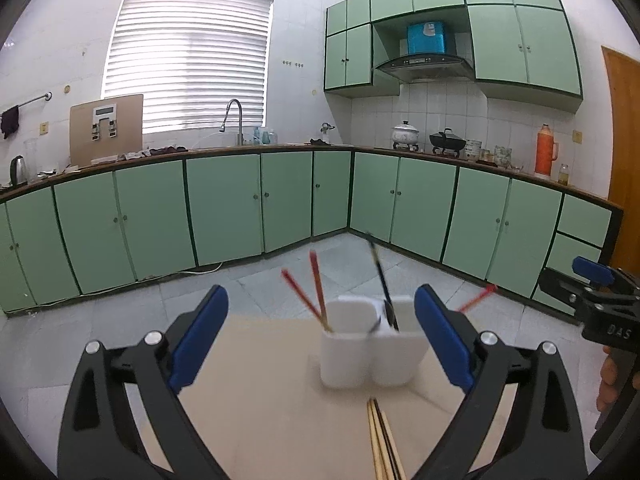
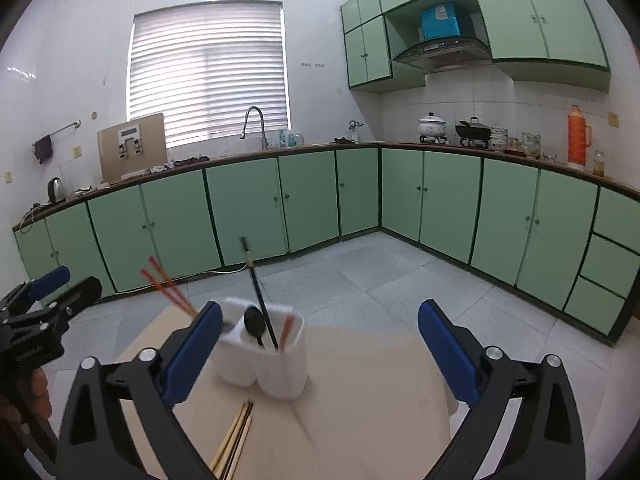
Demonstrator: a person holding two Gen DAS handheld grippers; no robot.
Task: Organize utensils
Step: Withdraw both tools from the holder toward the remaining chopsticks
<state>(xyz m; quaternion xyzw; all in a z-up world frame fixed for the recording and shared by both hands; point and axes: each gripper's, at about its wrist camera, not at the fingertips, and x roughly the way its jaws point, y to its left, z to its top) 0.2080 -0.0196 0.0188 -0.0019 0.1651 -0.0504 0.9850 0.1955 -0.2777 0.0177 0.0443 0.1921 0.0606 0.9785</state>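
A white two-compartment holder [image 1: 370,354] [image 2: 264,364] stands on the beige table [image 1: 256,384] [image 2: 380,384]. Two red chopsticks [image 1: 316,292] [image 2: 168,290] lean out of its left compartment. In the right compartment are a black spoon [image 2: 255,325], a black chopstick [image 1: 380,276] [image 2: 258,292] and a red chopstick [image 1: 478,298]. Several loose chopsticks [image 1: 382,440] [image 2: 236,436] lie on the table in front of the holder. My left gripper [image 1: 321,296] is open, its fingers level with the holder and nothing between the pads. My right gripper [image 2: 320,308] is open too, the holder just inside its left finger.
Green cabinets [image 1: 224,208] line the far walls under a counter with a sink tap [image 1: 234,120], pots [image 1: 406,134] and an orange flask [image 1: 545,150]. Tiled floor [image 2: 400,276] lies beyond the table. A hand [image 1: 610,376] holds the right gripper at the edge.
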